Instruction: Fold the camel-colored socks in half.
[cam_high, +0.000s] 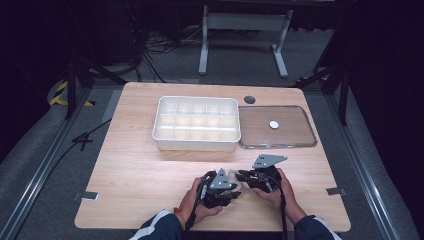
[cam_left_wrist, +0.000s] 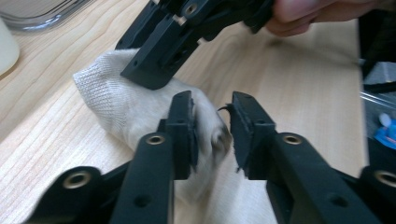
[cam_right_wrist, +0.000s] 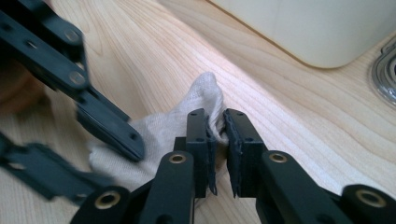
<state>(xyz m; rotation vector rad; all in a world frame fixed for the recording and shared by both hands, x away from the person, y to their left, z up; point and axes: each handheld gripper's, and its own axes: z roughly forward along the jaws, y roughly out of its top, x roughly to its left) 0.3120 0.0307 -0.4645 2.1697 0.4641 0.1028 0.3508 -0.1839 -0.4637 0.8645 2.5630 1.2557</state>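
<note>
High view: white sock (cam_high: 242, 183) at near tabletop (cam_high: 135, 175) edge, long axis left-right; right claw (cam_high: 240, 175) pinching it, left claw (cam_high: 235, 192) slightly parted around it.

Left gripper (cam_high: 231, 192) and right gripper (cam_high: 243, 176) meet over a pale cloth (cam_high: 239, 186) near the divided tray (cam_high: 196, 142)

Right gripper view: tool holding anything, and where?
Yes: right tool pinches a fold of the white sock near its raised end; the fabric sits between the nearly closed jaws.
</note>
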